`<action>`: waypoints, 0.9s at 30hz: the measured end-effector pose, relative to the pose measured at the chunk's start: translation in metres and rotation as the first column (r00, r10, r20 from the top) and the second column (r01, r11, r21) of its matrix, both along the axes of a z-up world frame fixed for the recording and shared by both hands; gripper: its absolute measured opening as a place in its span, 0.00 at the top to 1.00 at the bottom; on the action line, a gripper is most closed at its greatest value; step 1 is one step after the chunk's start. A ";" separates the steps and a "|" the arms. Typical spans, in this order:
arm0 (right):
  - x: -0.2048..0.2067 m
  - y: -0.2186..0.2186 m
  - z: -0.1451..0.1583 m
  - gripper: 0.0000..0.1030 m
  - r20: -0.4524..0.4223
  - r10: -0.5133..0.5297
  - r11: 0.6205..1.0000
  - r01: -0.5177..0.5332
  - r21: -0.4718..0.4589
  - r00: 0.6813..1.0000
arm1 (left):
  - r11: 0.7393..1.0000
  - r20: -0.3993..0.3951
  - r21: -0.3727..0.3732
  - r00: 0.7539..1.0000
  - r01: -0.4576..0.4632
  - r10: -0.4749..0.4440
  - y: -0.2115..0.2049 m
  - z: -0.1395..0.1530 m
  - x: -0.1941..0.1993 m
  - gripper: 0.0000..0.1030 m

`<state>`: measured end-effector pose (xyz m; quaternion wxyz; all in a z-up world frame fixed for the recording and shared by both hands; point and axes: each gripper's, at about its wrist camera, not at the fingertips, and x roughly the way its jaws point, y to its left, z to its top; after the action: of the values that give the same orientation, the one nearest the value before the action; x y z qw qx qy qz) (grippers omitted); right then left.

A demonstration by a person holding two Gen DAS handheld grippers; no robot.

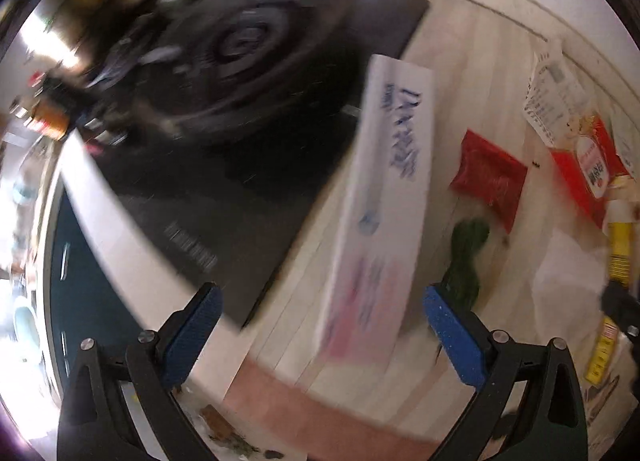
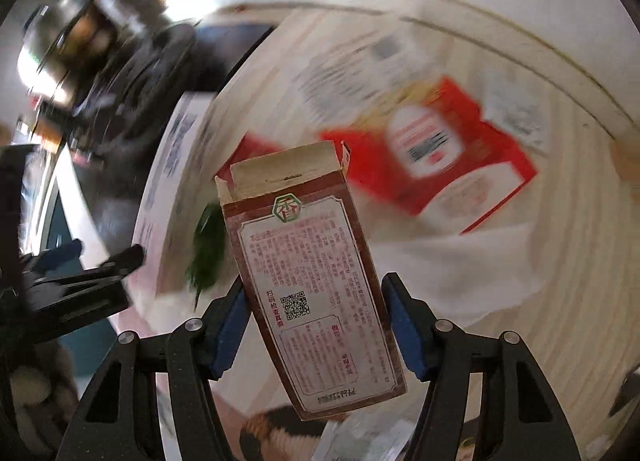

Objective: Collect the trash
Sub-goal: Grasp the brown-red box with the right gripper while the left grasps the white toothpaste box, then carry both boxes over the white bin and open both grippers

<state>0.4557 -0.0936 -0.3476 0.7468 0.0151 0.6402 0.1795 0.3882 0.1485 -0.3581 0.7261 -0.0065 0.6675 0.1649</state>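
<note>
Right tool [image 2: 316,325] is pinching a brown carton [image 2: 310,285] w/ its top flaps open — blue pads pressing on both long sides, carton tilting slightly, open end pointing to 12 o'clock in the right wrist view. Behind it, at approx 1 o'clock, a red box [image 2: 436,165] is lying flat on the pale wood-grain table [image 2: 540,301], blurred. A green scrap [image 2: 208,249] is sitting at 9 o'clock of the carton.

Left tool [image 1: 320,325] is hanging w/ fingers spread wide, gripping nothing. Between and beyond its fingers a long white box [image 1: 384,201] w/ blue lettering is lying on the table [image 1: 480,61], running toward 12 o'clock. At 2 o'clock of that box — a red packet [image 1: 490,177], and the green scrap [image 1: 466,257] just beside the right finger. A dark stove top [image 1: 248,73] is filling the 10–11 o'clock area, heavily blurred.
</note>
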 end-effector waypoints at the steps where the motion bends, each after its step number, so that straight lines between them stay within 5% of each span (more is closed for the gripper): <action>1: 0.006 -0.005 -0.001 0.36 -0.001 -0.025 1.000 0.025 0.008 1.000 | 1.000 -0.017 -0.010 1.000 0.010 -0.010 -0.001 -0.007 0.009 0.01; 2: 0.011 -0.009 -0.001 0.36 -0.003 -0.051 0.999 0.051 0.018 0.999 | 1.000 -0.032 -0.020 0.999 0.023 -0.024 -0.001 -0.013 0.017 0.09; 3: 0.017 -0.014 -0.002 0.36 -0.004 -0.074 0.997 0.074 0.026 0.997 | 0.999 -0.050 -0.027 0.998 0.039 -0.040 -0.002 -0.020 0.024 0.31; 5: 0.016 -0.023 -0.001 0.36 -0.007 -0.106 0.994 0.106 0.040 0.994 | 0.997 -0.077 -0.059 0.996 0.048 -0.053 0.000 -0.030 0.030 0.58; 10: 0.013 -0.019 -0.001 0.36 -0.003 -0.125 0.991 0.125 0.051 0.992 | 0.996 -0.040 -0.050 0.996 0.077 -0.079 0.001 -0.018 0.018 0.59; 15: 0.001 -0.005 0.007 0.37 0.009 -0.110 0.993 0.109 0.051 0.994 | 0.995 0.060 -0.090 0.998 0.031 -0.025 0.017 0.024 -0.018 0.59; 20: -0.027 0.033 0.026 0.37 0.025 -0.036 0.998 0.034 0.060 0.999 | 0.986 0.159 -0.155 0.984 -0.059 0.084 0.051 0.073 -0.088 0.59; 27: -0.102 0.150 0.044 0.37 0.052 0.200 0.975 -0.204 0.089 0.978 | 0.936 0.131 -0.204 0.940 -0.286 0.316 0.134 0.066 -0.217 0.59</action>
<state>0.3541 0.0568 -0.3037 0.7367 -0.0189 0.6132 0.2845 0.1716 0.2827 -0.2918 0.7402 -0.1886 0.6097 0.2118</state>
